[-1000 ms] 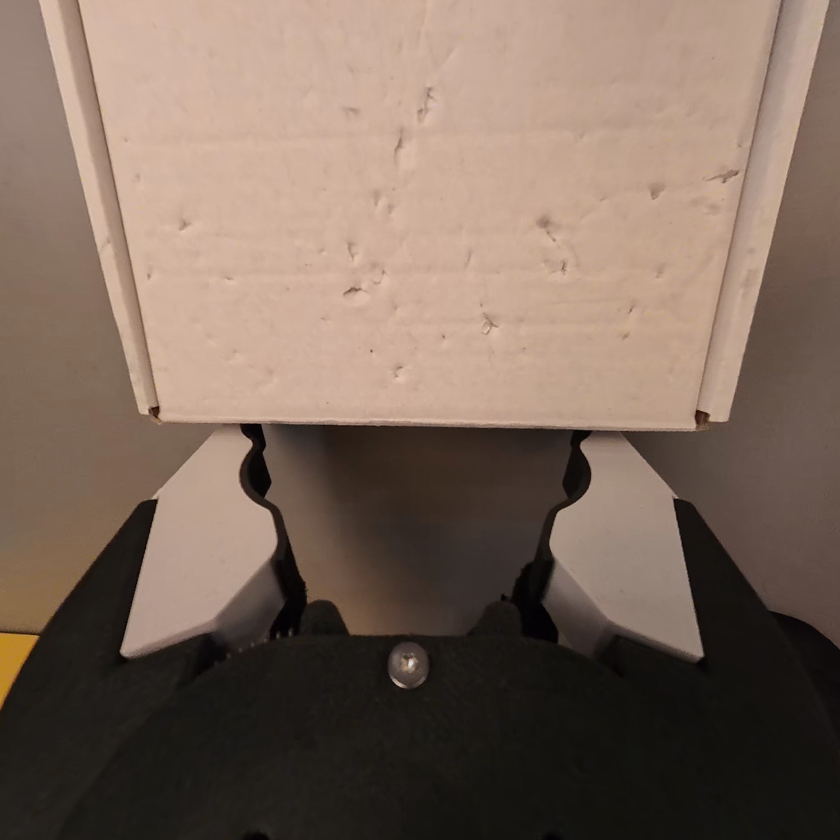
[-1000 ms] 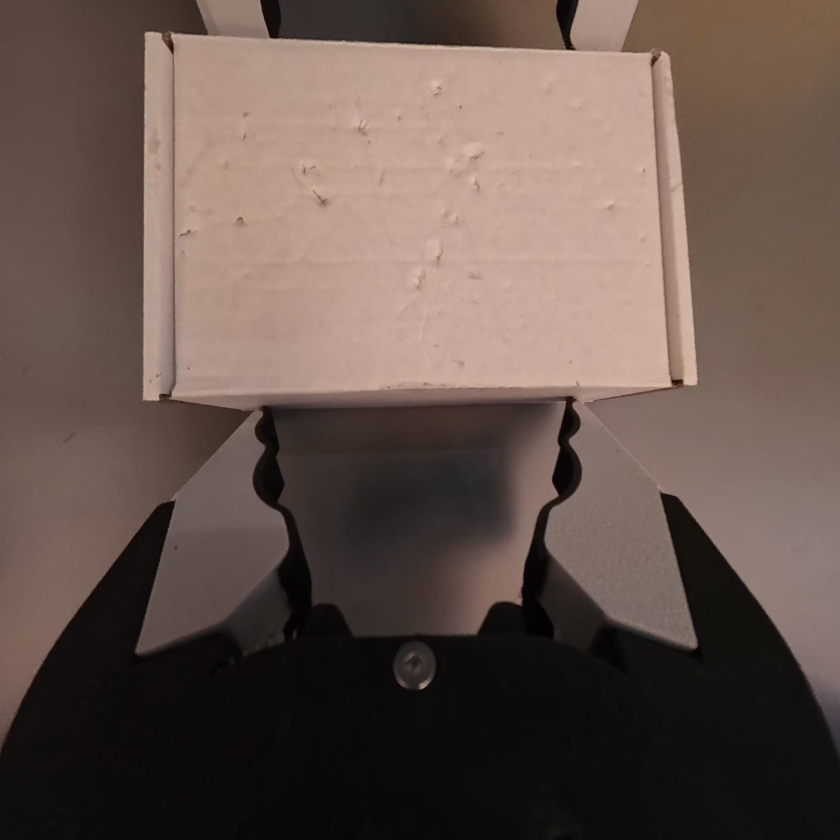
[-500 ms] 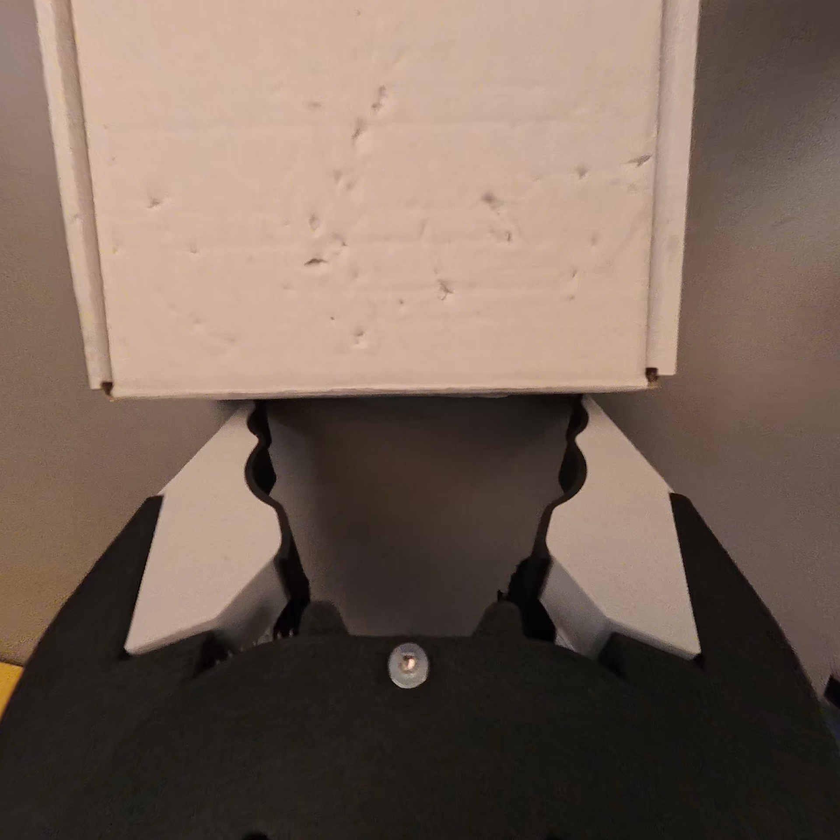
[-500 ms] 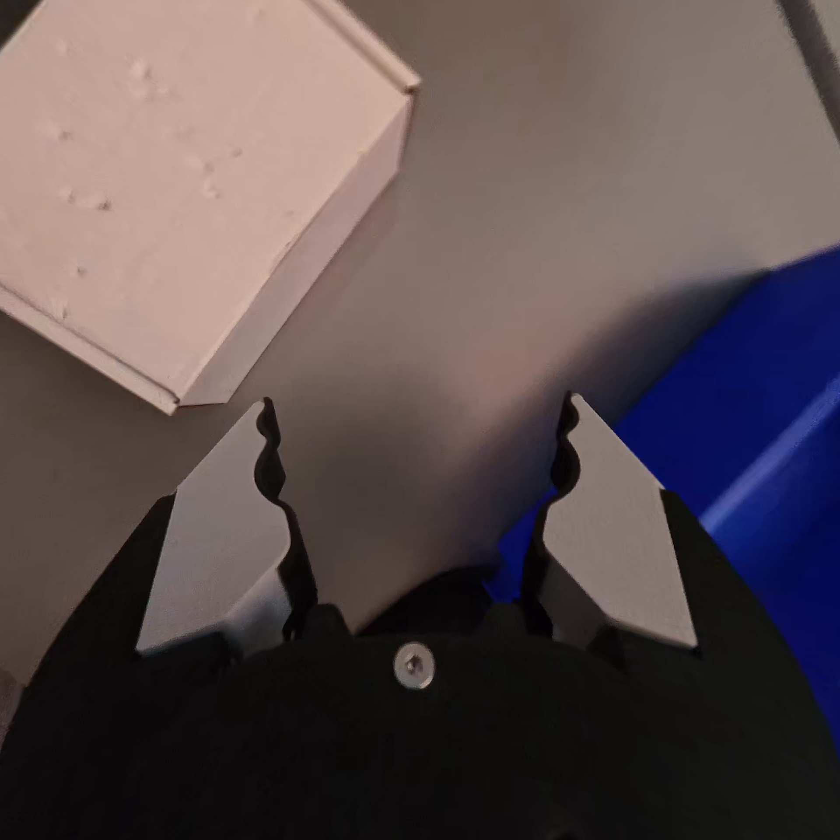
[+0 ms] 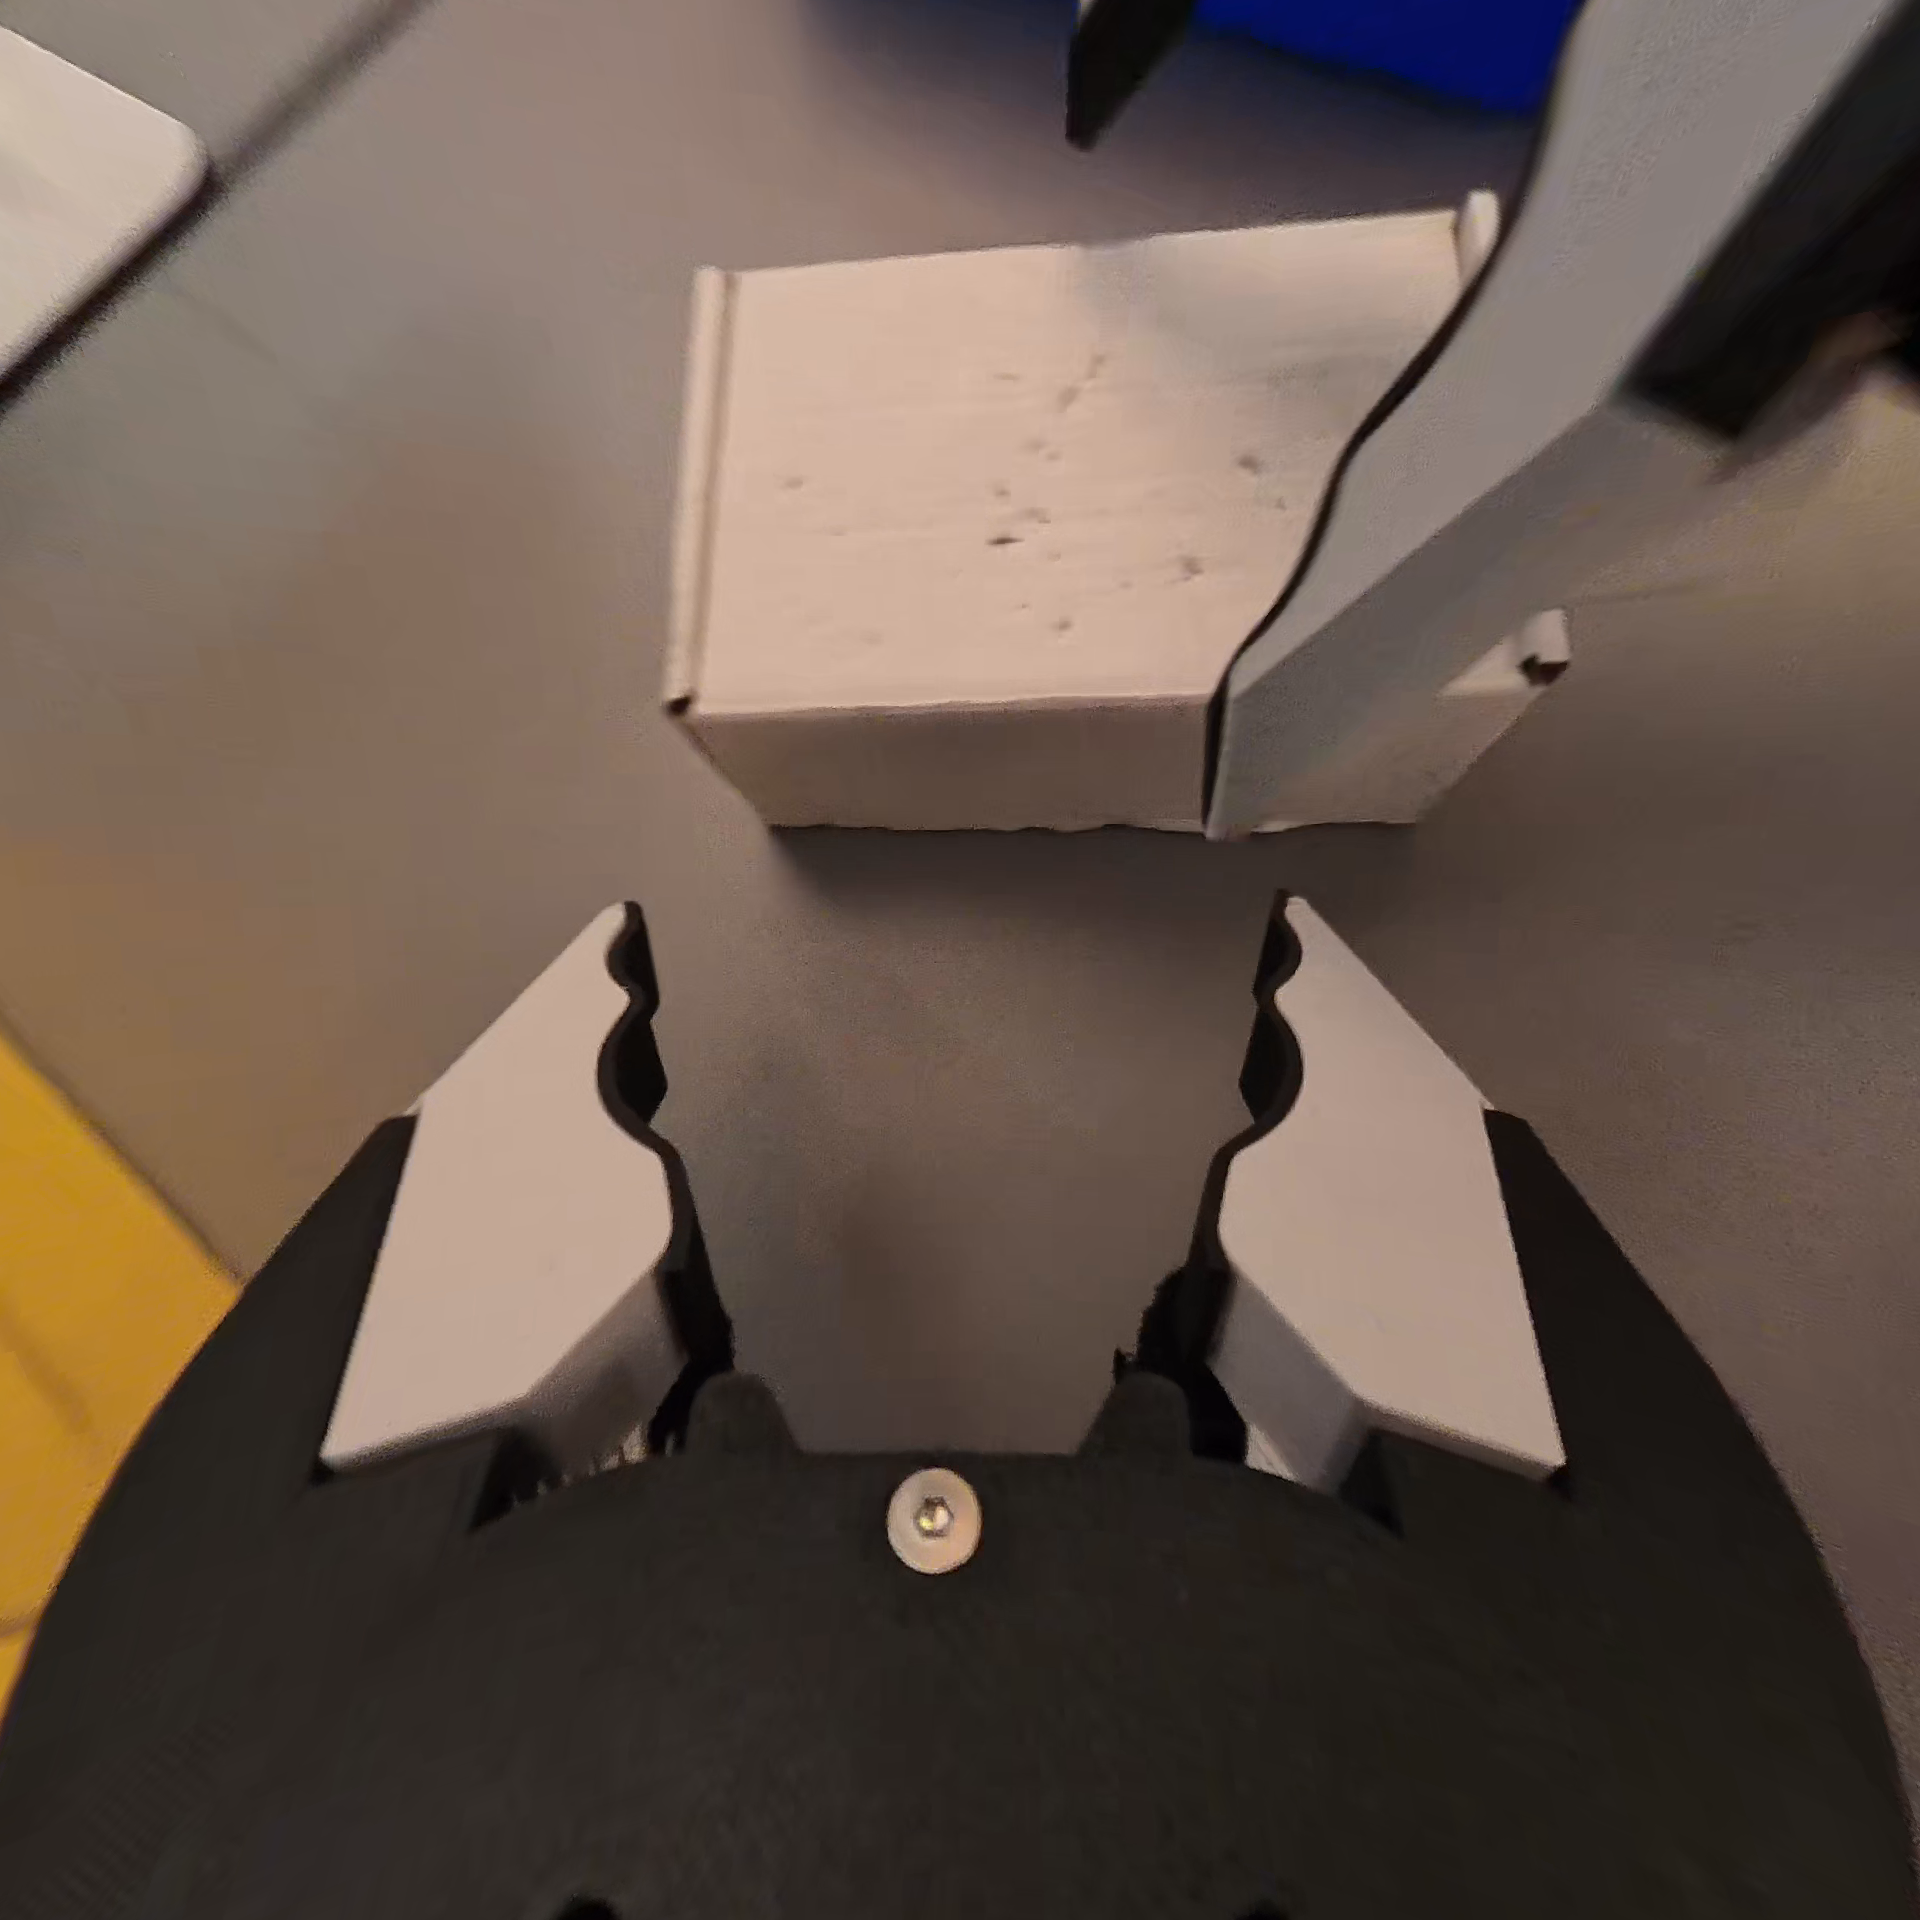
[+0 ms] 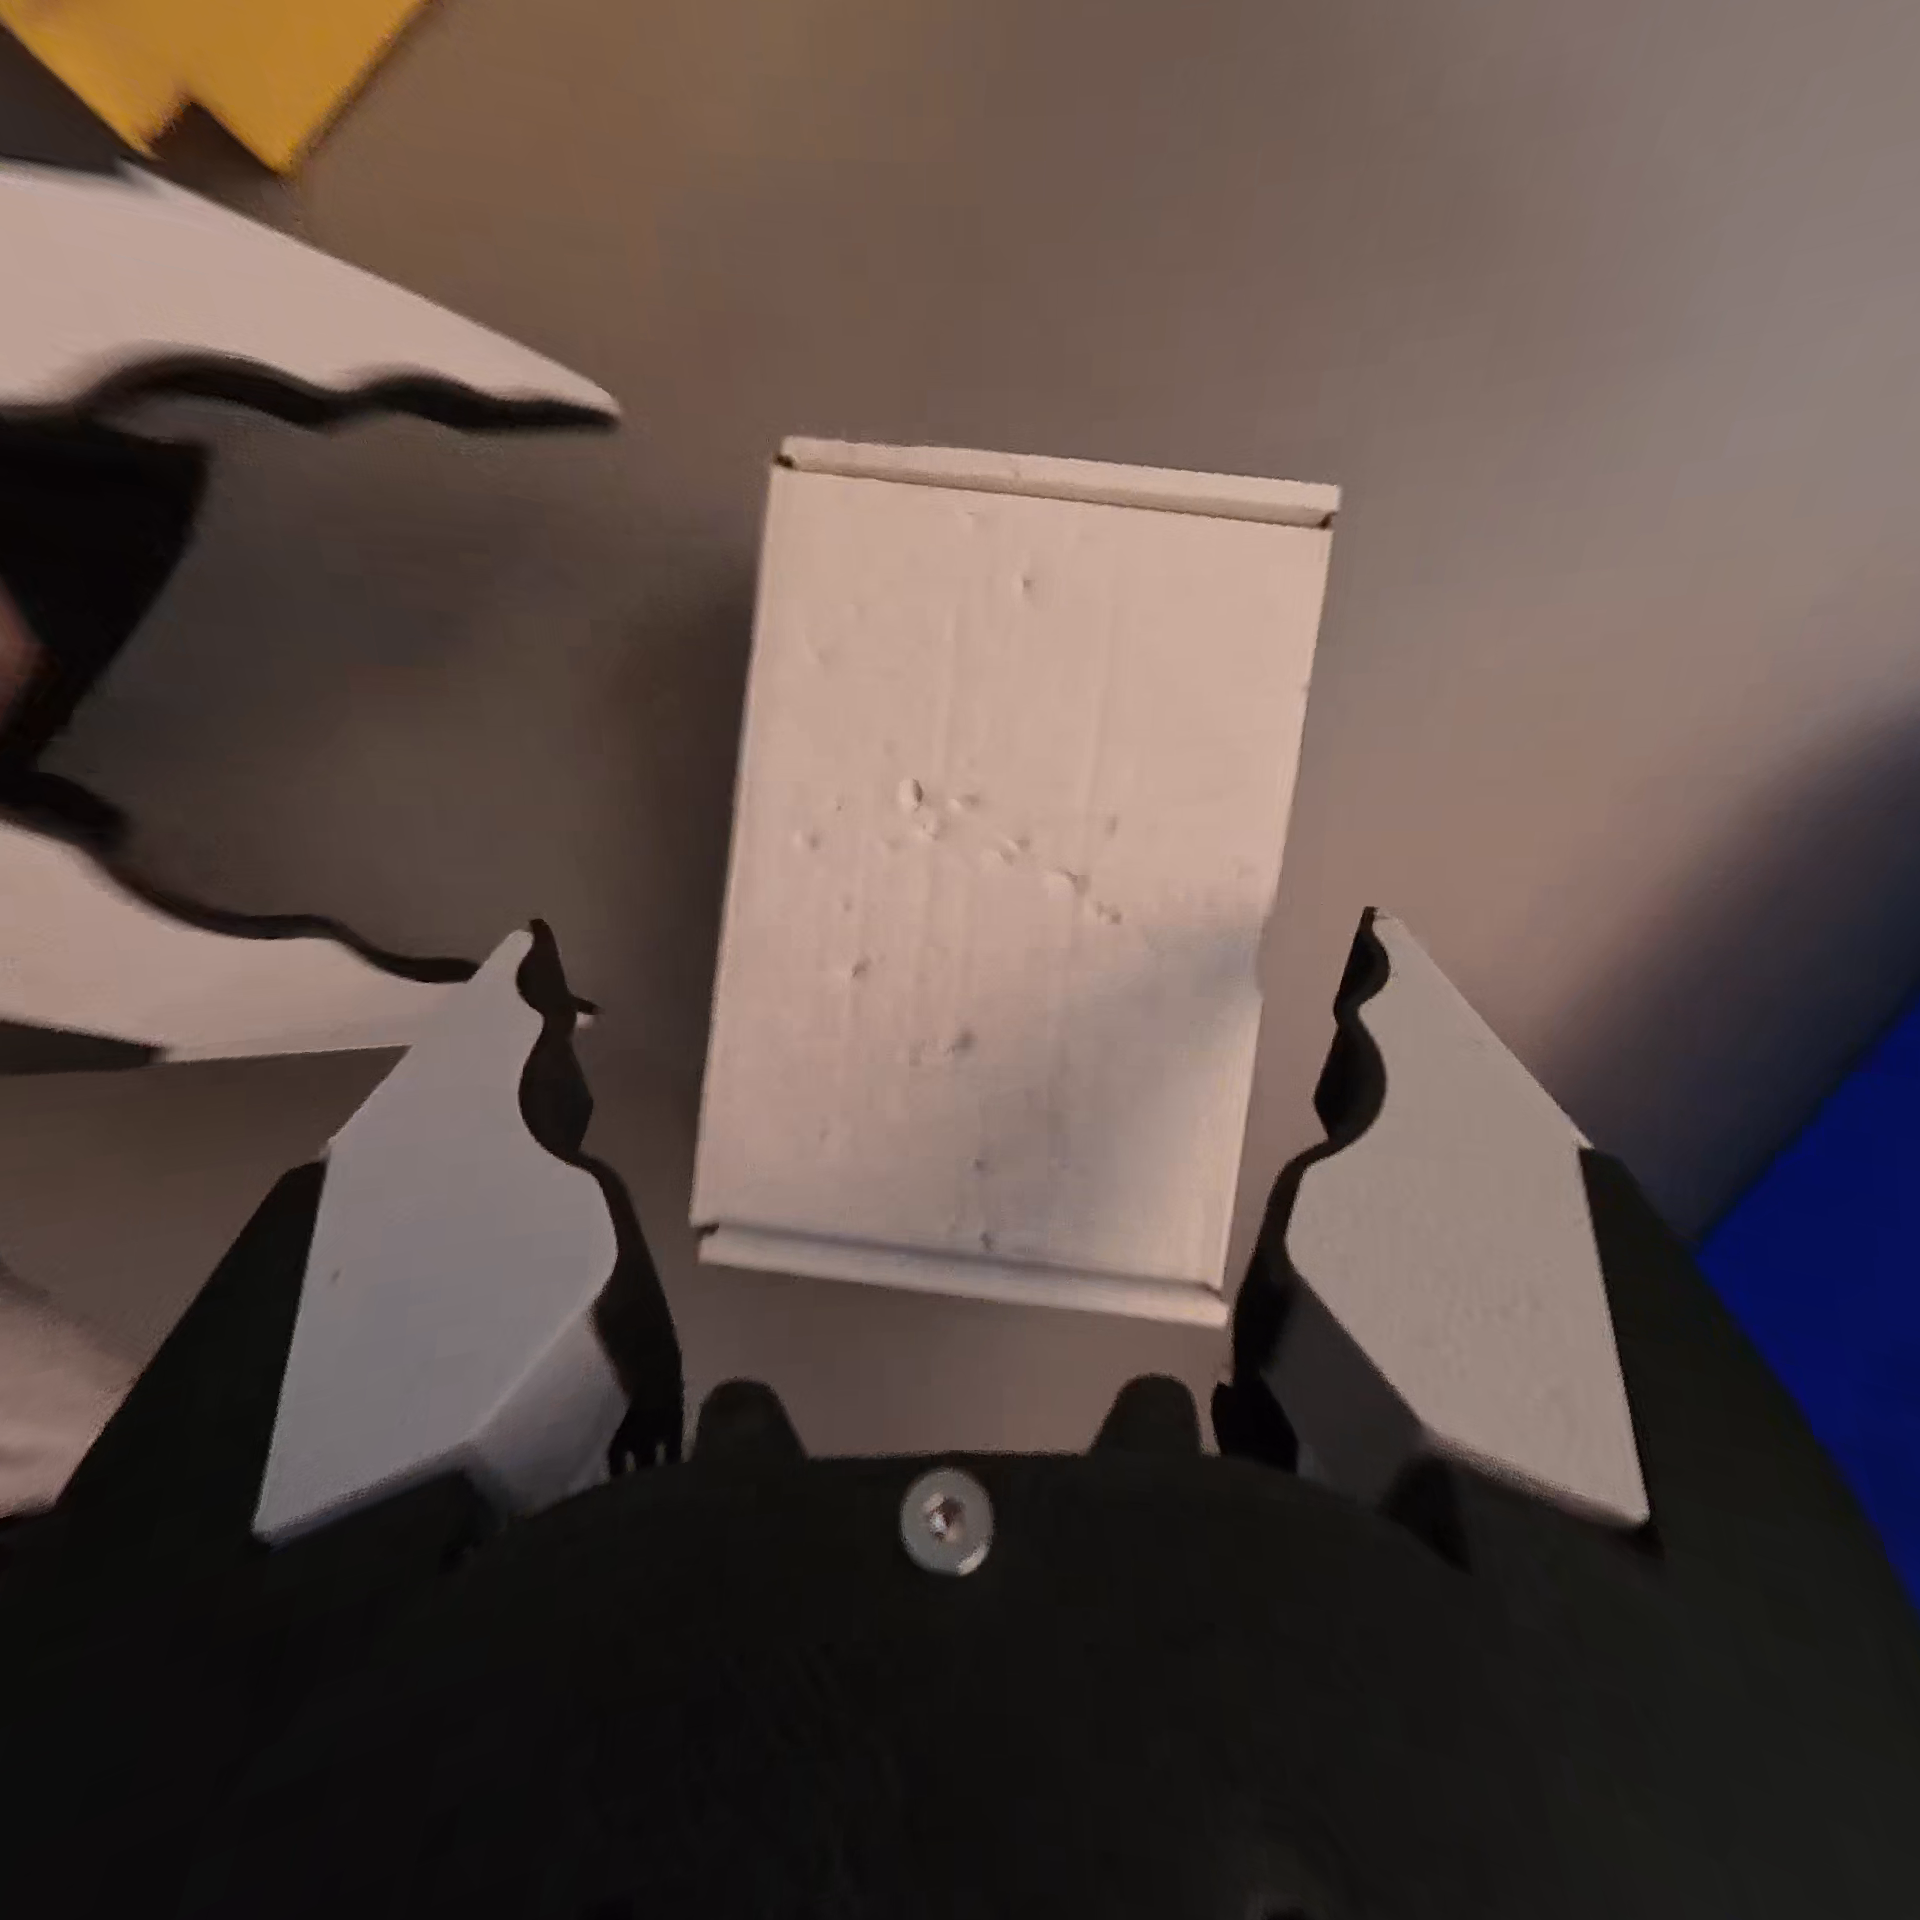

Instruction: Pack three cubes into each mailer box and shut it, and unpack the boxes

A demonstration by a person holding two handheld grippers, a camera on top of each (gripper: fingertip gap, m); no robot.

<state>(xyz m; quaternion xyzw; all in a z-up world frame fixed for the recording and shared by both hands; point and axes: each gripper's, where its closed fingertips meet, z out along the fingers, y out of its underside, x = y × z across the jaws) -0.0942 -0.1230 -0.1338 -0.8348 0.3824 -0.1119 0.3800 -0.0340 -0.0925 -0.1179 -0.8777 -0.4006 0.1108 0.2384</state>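
Observation:
A shut white mailer box (image 5: 987, 499) with a dented lid lies on the grey table. It also shows in the right wrist view (image 6: 1008, 862). My left gripper (image 5: 956, 914) is open and empty, a little short of the box's near side. My right gripper (image 6: 951, 925) is open and empty, above the box with its fingers on either side of the near end; I cannot tell if they touch it. One finger of the right gripper (image 5: 1455, 499) crosses the box's right part in the left wrist view. The left gripper (image 6: 312, 665) shows at the left of the right wrist view. No cubes are visible.
A yellow surface (image 5: 73, 1299) lies at the left and shows far off in the right wrist view (image 6: 229, 62). A blue bin (image 6: 1839, 1174) is at the right and shows in the left wrist view (image 5: 1371, 42). A white object (image 5: 73, 197) lies at the top left.
The left gripper has pulled back and up from the box. The right gripper swung away to the right, then came over the box from its short end. Both stay open.

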